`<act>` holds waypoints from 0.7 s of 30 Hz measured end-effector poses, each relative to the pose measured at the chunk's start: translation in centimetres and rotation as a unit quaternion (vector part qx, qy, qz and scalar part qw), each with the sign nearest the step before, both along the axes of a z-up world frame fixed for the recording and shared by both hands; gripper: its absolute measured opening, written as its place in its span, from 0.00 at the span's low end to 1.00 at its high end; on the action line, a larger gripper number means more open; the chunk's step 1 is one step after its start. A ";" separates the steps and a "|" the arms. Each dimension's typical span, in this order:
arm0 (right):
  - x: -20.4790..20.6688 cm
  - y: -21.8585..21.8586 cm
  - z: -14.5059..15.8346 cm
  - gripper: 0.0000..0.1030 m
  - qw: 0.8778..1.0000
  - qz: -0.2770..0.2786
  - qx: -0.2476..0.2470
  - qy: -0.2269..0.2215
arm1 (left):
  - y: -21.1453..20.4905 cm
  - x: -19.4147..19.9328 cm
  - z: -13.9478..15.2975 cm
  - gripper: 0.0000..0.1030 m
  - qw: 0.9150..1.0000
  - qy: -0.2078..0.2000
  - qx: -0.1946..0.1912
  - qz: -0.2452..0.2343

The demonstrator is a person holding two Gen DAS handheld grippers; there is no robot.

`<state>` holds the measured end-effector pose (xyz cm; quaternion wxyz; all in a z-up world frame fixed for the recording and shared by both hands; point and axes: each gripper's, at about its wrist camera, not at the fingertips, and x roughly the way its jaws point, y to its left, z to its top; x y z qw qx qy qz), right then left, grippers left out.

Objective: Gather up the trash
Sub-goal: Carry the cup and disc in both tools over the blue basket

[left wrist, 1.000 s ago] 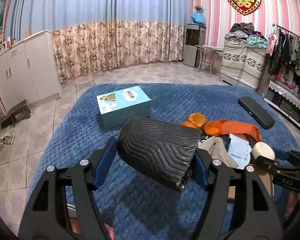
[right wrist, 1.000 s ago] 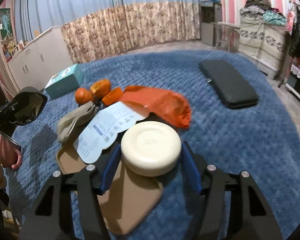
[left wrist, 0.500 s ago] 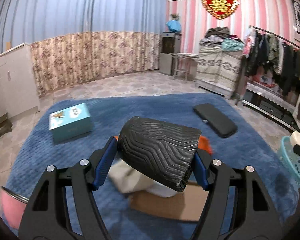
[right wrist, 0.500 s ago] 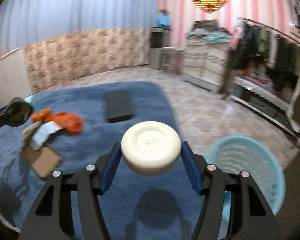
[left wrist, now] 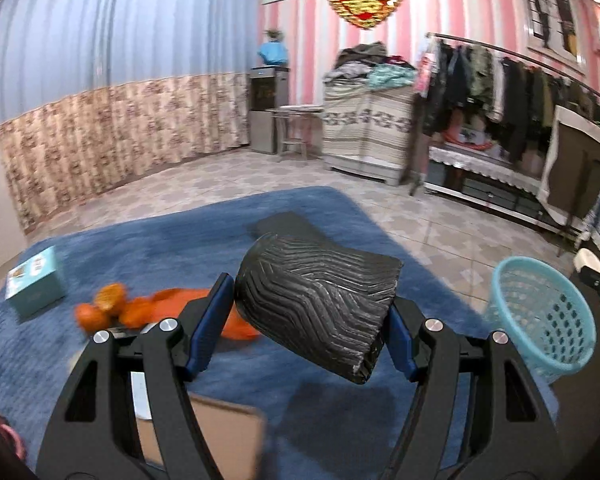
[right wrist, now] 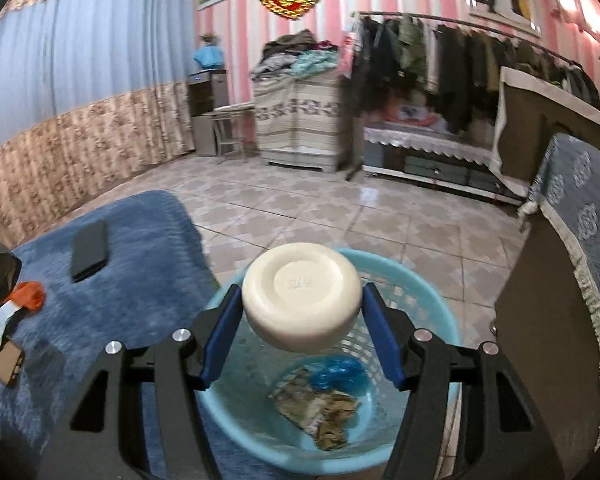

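Two pieces of trash are in your grip at once. Your right gripper (right wrist: 302, 338) has its jaws closed on a cream round lid (right wrist: 301, 295), blue pads pressing its two sides, and it hangs directly above the mouth of the light blue basket (right wrist: 440, 312). Crumpled brown paper (right wrist: 320, 410) and a blue wrapper (right wrist: 338, 372) already lie at the bottom of that basket. The lid looks centred over the opening, so in my judgement you can simply spread the jaws and let it fall; lowering a little first would keep a light, round thing from bouncing off the rim.

Your left gripper (left wrist: 312, 332) holds a black ridged roll (left wrist: 320, 304) clamped across its width, one end jutting out to the right. It is over the blue rug (left wrist: 160, 248), with the same basket (left wrist: 540, 316) off to its right, near but not yet under it. Bring the roll fully over the opening before you release, and wait until the right gripper is out of the way so the two do not knock together.

Behind on the rug remain orange peels (left wrist: 104, 310), an orange bag (left wrist: 172, 300), a piece of cardboard (left wrist: 220, 436), a teal box (left wrist: 34, 280) and a flat black case (left wrist: 288, 224). The view is slightly blurred, so steady your hands first.
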<state>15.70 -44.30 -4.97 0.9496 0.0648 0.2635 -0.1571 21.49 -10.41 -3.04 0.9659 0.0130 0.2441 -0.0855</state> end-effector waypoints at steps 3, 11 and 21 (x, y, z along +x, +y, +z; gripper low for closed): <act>-0.3 -0.9 -0.3 0.59 1.000 -0.017 0.000 0.000 | -3.7 0.3 -0.5 0.66 0.999 0.000 -0.004 -0.032; -1.1 -3.8 -0.3 0.59 0.999 -0.048 0.012 -0.004 | -11.5 0.9 -1.7 0.66 0.995 0.009 -0.007 -0.100; -1.8 -8.2 -1.5 0.59 0.993 -0.095 0.063 -0.009 | -20.6 0.8 -3.0 0.66 0.985 0.013 0.007 -0.170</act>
